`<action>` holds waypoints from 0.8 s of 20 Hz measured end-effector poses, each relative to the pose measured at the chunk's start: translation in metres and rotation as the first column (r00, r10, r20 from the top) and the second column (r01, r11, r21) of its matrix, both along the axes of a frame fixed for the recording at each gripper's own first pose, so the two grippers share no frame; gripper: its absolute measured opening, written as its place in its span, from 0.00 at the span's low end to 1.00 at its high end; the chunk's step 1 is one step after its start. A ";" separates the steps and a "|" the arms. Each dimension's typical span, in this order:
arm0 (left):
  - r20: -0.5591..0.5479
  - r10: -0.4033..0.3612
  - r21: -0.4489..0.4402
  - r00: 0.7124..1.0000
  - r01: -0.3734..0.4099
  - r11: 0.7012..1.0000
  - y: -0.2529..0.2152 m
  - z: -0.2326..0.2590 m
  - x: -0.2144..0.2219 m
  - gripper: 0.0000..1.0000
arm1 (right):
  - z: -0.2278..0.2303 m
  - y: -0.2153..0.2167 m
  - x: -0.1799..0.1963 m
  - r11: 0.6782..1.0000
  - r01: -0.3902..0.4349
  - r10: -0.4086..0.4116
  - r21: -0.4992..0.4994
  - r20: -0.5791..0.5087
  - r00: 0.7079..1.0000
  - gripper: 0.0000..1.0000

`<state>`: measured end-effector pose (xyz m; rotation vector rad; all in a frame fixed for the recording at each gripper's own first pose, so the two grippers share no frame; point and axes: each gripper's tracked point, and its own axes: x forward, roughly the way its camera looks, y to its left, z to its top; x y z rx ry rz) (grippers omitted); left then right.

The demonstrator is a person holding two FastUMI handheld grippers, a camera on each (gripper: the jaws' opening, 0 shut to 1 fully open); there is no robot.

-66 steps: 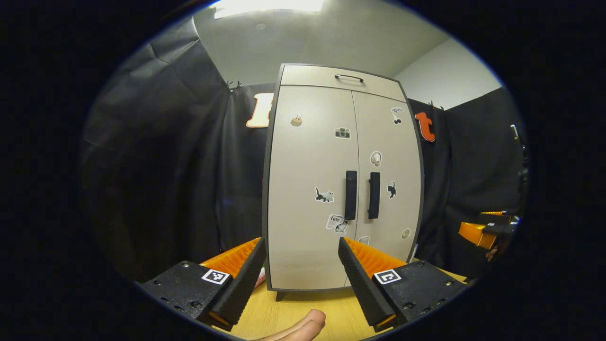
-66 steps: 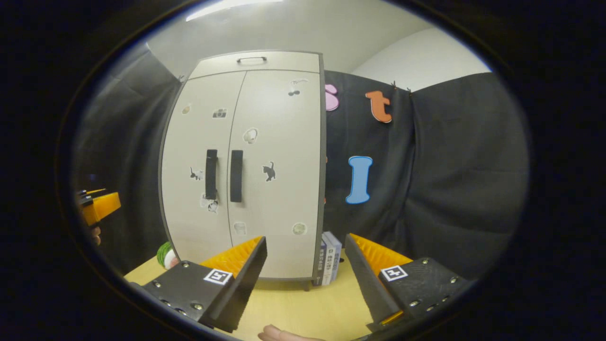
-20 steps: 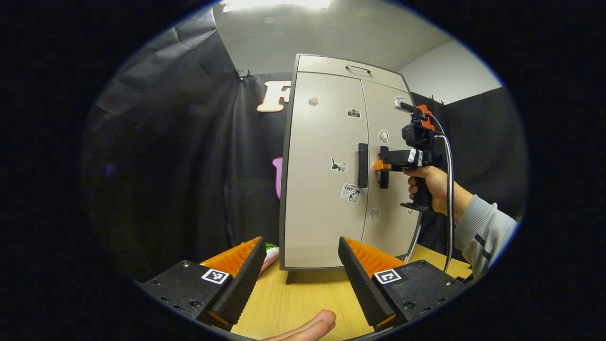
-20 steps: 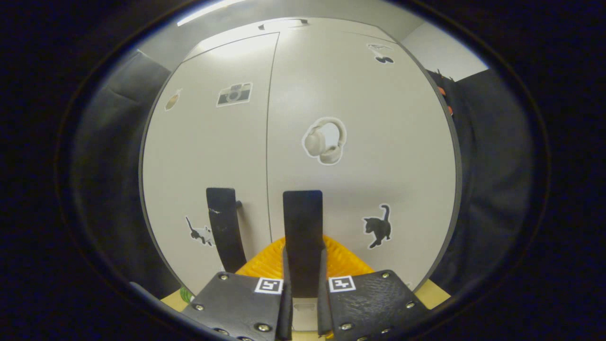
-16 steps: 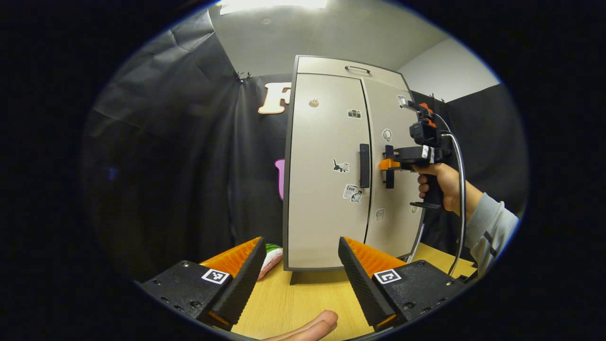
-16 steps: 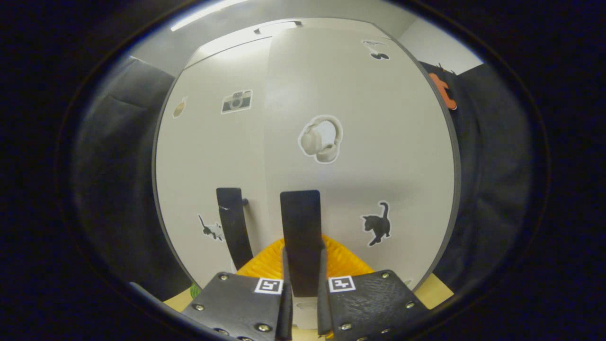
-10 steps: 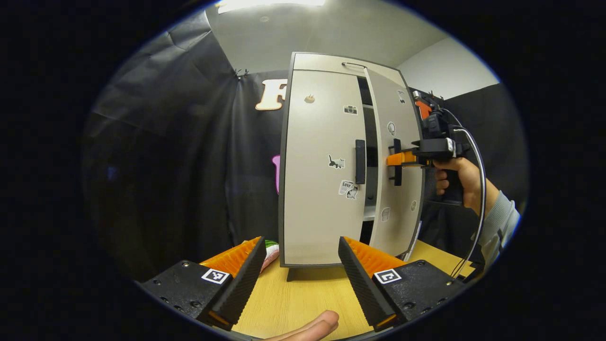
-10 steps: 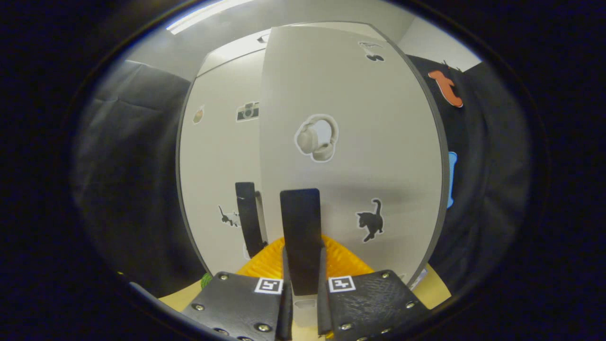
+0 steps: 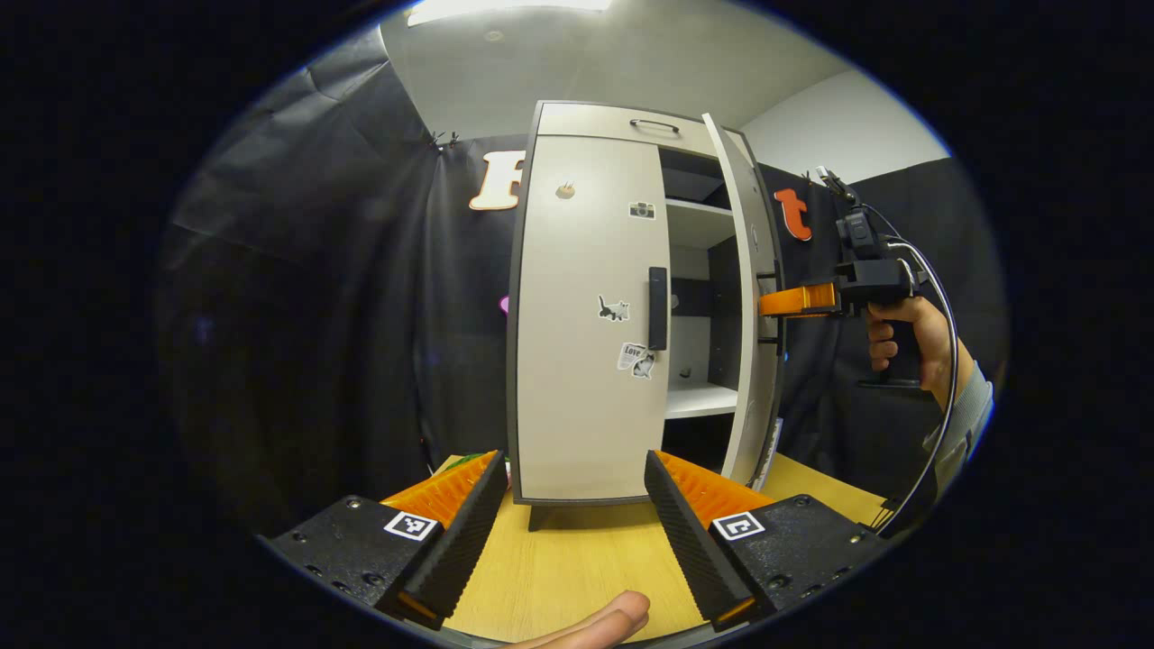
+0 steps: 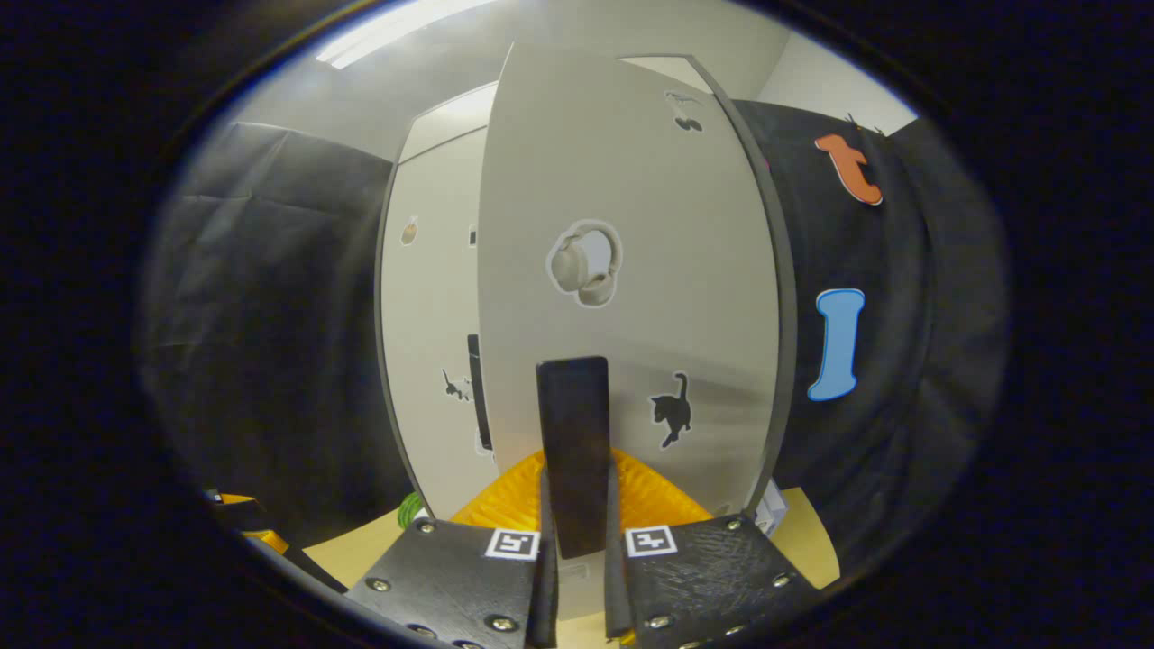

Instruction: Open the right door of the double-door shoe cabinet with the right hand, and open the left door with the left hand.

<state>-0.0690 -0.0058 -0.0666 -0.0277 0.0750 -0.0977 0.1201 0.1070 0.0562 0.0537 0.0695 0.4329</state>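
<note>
My right gripper (image 10: 577,577) clenched on the right door's handle (image 10: 573,451), door (image 9: 750,306) swung wide, my left gripper (image 9: 568,532) released over the wooden tabletop (image 9: 577,568), left door (image 9: 586,315) ahead seemingly closed, black cloth walls (image 9: 315,297) around.

A recording booth staged as a household corner. Black cloth walls (image 9: 297,297) hang on every side, pinned at the top, with a plain white wall (image 9: 838,135) and ceiling light (image 9: 505,7) above at 12 o'clock. A small sticker-covered shoe cabinet (image 9: 586,315) stands on a light wood counter (image 9: 577,559). At 3 o'clock a hand (image 9: 906,329) holds a cabled tool (image 9: 766,302).
</note>
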 end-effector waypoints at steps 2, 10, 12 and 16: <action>0.011 -0.007 0.002 1.000 0.007 1.000 -0.002 0.003 -0.003 0.95 | 0.000 -0.013 -0.007 1.000 0.009 -0.009 -0.013 0.009 1.000 0.20; 0.026 -0.013 0.005 1.000 0.013 1.000 -0.008 0.004 -0.005 0.95 | 0.004 -0.069 -0.026 0.992 0.110 -0.108 -0.056 0.036 0.993 0.20; 0.027 -0.026 0.007 0.999 0.025 1.000 -0.013 0.001 -0.006 0.95 | 0.005 -0.084 -0.028 0.991 0.133 -0.132 -0.033 0.025 0.991 0.19; 0.019 -0.042 0.002 0.999 0.042 0.999 -0.020 -0.001 -0.005 0.95 | 0.007 -0.115 -0.028 0.985 0.172 -0.171 -0.016 0.038 0.984 0.19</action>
